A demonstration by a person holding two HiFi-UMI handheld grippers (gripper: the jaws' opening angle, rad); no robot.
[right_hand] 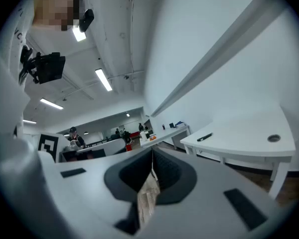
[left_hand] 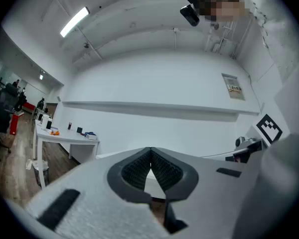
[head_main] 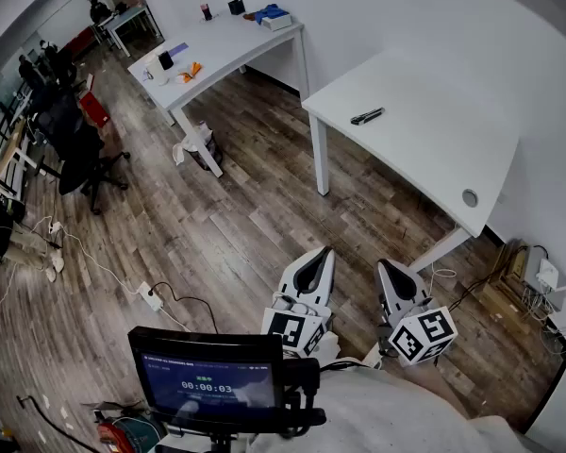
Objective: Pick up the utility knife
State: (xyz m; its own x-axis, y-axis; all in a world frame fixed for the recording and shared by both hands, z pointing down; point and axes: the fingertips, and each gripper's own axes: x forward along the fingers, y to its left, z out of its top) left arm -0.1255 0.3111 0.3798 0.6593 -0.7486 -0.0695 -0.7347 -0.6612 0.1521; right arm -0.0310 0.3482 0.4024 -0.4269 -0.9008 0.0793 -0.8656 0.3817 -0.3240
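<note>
The utility knife (head_main: 367,116) is a small dark tool lying on the near white table (head_main: 424,159), close to its far left edge. In the right gripper view the knife (right_hand: 205,137) shows far off on that table (right_hand: 249,133). Both grippers are held low in front of the person, well short of the table and above the wooden floor. The left gripper (head_main: 318,256) has its jaws together with nothing between them, its tips meeting in the left gripper view (left_hand: 150,151). The right gripper (head_main: 387,267) is likewise shut and empty (right_hand: 152,153).
A second white table (head_main: 217,50) with several small items stands at the back left. A black office chair (head_main: 80,154) and a power strip with cables (head_main: 151,297) are on the floor at left. A screen (head_main: 208,380) sits at the person's chest. Boxes and sockets (head_main: 538,276) line the right wall.
</note>
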